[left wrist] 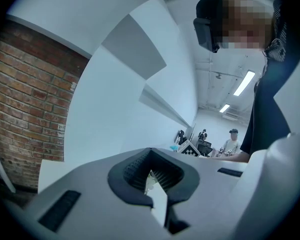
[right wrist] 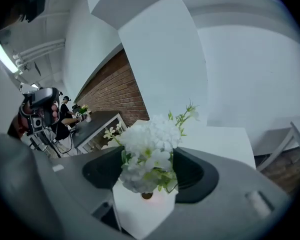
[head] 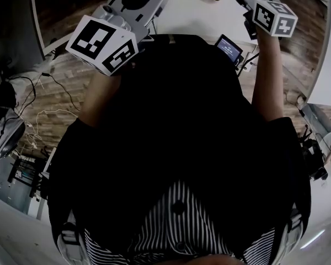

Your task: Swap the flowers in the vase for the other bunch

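The white flowers (right wrist: 149, 149) stand between the jaws of the right tool (right wrist: 148, 173). Its pads sit apart on either side of the bloom and do not visibly squeeze it. Just beneath the blossoms shows the small brown mouth of the vase (right wrist: 146, 195), which holds the bunch upright. The left tool (left wrist: 151, 174) is closed with nothing in it, and in the head view it is well apart from the flowers. The vase stands on a white desk (right wrist: 225, 141). A brick wall (right wrist: 115, 91) runs behind the desk on the left.
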Demonstrator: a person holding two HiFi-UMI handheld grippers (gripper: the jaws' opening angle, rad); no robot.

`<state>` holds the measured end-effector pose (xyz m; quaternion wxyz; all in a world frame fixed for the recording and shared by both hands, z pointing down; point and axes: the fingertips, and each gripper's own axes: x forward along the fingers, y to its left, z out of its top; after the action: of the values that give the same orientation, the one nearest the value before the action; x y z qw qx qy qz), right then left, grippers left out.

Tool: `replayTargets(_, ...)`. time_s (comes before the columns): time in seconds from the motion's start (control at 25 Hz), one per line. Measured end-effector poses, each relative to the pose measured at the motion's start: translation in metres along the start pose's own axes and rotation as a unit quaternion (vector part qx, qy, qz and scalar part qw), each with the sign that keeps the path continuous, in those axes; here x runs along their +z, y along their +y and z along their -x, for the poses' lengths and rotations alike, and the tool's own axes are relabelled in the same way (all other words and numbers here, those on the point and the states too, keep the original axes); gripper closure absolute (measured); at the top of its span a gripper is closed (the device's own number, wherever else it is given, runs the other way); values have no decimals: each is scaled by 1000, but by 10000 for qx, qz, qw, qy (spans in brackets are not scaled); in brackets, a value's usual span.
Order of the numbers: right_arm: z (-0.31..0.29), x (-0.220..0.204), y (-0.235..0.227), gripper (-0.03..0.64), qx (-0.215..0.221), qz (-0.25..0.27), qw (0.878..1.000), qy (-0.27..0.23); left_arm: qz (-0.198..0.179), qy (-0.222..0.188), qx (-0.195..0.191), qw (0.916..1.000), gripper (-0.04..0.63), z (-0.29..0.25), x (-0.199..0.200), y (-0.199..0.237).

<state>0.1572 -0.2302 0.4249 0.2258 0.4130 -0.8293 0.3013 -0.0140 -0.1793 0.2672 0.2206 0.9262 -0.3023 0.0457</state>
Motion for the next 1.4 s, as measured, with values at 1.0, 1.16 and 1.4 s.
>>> replayTargets(1.0,22,20,18,551,-112,329,9993,-143,-313,-134,-137,9993,595,0,7,-3)
replayTargets(1.16,31,29,23,551,-148,385,9987,-297,-350,-157,-198,9991,595,-1,6,-1)
replayTargets(1.4,52,57,35,551,-196,559,9967,-562,-421,-235,-308,9984,595,-2,15,-4)
